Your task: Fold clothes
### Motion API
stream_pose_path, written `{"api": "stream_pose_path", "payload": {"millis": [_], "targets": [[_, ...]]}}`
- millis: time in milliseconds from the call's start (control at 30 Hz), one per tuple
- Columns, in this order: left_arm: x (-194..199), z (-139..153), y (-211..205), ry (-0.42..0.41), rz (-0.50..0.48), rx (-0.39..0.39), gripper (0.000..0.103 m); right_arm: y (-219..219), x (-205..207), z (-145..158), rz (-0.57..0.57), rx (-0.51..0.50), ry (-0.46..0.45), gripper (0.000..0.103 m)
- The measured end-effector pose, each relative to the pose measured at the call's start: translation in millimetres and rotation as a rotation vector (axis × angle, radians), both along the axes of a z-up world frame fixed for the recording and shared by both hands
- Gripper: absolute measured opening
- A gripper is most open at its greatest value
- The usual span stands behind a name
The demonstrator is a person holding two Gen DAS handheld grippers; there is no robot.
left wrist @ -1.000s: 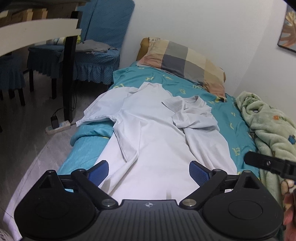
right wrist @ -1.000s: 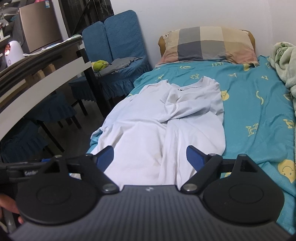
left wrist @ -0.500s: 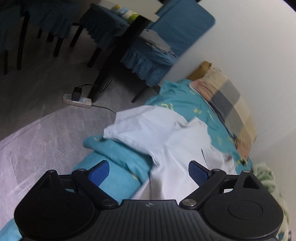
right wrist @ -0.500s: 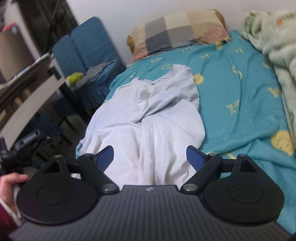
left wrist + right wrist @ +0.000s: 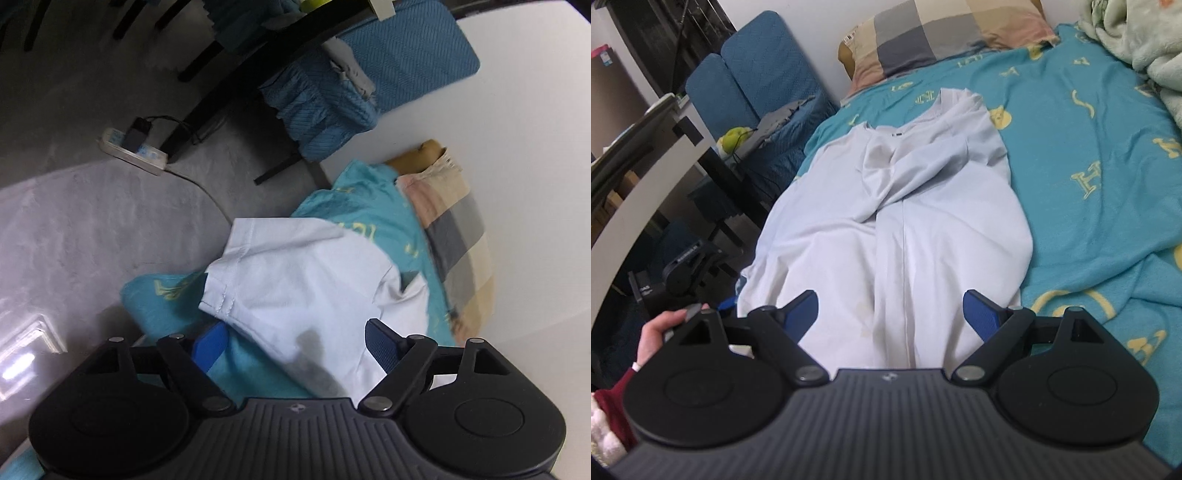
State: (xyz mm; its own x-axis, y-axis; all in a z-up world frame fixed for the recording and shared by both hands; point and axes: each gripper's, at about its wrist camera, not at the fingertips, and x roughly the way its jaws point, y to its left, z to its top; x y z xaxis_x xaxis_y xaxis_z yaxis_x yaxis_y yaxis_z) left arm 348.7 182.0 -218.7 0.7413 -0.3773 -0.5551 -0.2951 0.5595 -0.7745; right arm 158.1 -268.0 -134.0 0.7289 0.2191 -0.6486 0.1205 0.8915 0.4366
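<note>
A white T-shirt (image 5: pixel 905 206) lies lengthwise on the teal bed sheet (image 5: pixel 1089 140), one sleeve folded across its chest. Its other sleeve (image 5: pixel 295 280) hangs over the bed's left edge in the left wrist view. My left gripper (image 5: pixel 295 343) is open, tilted, just above that sleeve and the bed edge. It also shows in the right wrist view (image 5: pixel 683 273), held by a hand at the bed's left side. My right gripper (image 5: pixel 890 314) is open and empty above the shirt's lower hem.
A plaid pillow (image 5: pixel 945 33) lies at the head of the bed. A green blanket (image 5: pixel 1137 44) is bunched at the right. Blue-covered chairs (image 5: pixel 757 85) and a dark table leg (image 5: pixel 221 88) stand left of the bed. A power strip (image 5: pixel 133 151) lies on the grey floor.
My left gripper swung left and tilted down from over the shirt's hem to the hanging sleeve at the bed's edge. My right gripper stayed open over the hem, shifting slightly.
</note>
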Motion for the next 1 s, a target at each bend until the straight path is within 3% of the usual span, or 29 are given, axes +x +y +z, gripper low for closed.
{"api": "stream_pose_path", "payload": {"millis": [67,167,267,300,333,533,700,800,867,1000], "targets": [[5.1,-5.2,2.8,0.012,0.011,0.01,0.082,-0.6,2.6,-3.1,-0.002,0.01,0.01,0.087],[8.8,-15.6,5.7,0.015,0.03,0.024,0.065,-1.3,4.6,-5.5,-0.005,0.018,0.016,0.087],[14.1,-14.0,3.5,0.016,0.032,0.113,0.022,-0.4,3.2,-3.5,-0.011,0.019,0.011,0.087],[15.0,-8.8,0.8,-0.003,0.028,0.152,0.012,-0.2,2.7,-2.5,-0.013,0.02,0.008,0.087],[15.8,-3.3,-2.1,-0.024,0.023,0.192,0.009,-0.1,2.4,-0.8,-0.016,0.025,0.004,0.087],[27.9,61.4,-36.5,-0.144,-0.054,0.471,0.005,-6.8,-4.2,10.0,-0.034,0.045,-0.029,0.087],[42.7,134.5,-101.4,-0.277,-0.205,0.687,0.005,-24.1,-10.5,19.1,-0.09,0.094,-0.032,0.087],[49.7,165.2,-166.7,-0.366,-0.342,0.785,0.005,-38.6,-14.2,18.6,-0.141,0.111,-0.007,0.087],[51.4,174.4,-215.1,-0.404,-0.446,0.82,0.005,-50.2,-16.8,15.6,-0.173,0.133,0.004,0.087],[45.7,157.9,-308.3,-0.453,-0.639,0.865,0.005,-74.0,-20.7,8.4,-0.243,0.194,0.021,0.087]]}}
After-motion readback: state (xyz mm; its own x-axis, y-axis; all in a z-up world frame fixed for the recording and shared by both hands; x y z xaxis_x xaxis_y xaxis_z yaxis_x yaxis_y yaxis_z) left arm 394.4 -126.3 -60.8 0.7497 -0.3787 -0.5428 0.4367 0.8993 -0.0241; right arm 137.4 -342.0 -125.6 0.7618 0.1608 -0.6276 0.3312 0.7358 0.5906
